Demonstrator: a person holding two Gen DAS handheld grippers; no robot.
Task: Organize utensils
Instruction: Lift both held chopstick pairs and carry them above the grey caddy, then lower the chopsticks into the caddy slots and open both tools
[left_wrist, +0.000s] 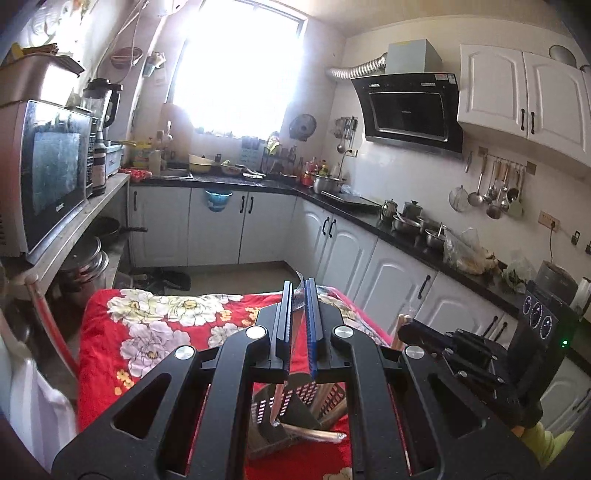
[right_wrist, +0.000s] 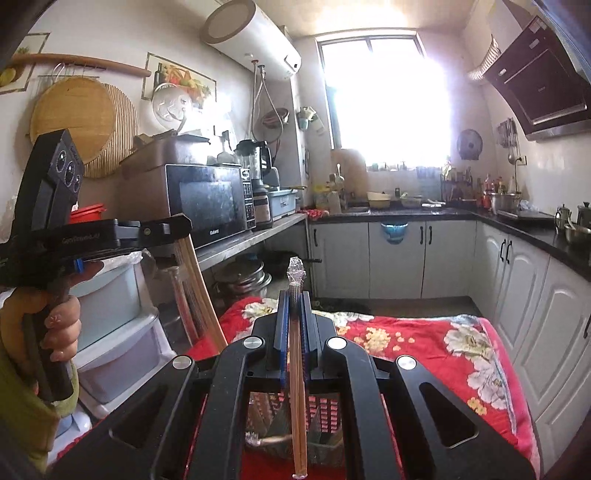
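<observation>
Perforated utensil holder (right_wrist: 325, 410) on the floral-clothed table (right_wrist: 443, 347), beneath the right claw (right_wrist: 294, 295), microwave (right_wrist: 210, 205) behind-left.

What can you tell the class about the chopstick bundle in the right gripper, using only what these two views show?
The chopstick bundle is a set of long, light-brown sticks that look wooden or bamboo, sheathed in clear plastic wrap whose crinkled end pokes out past the fingertips. The right gripper is shut on it, blue-ridged pads pressing both sides. It runs lengthwise between the fingers, its lower end hanging down into the slotted utensil basket on the red floral cloth. Whether it touches the basket cannot be told.
</observation>
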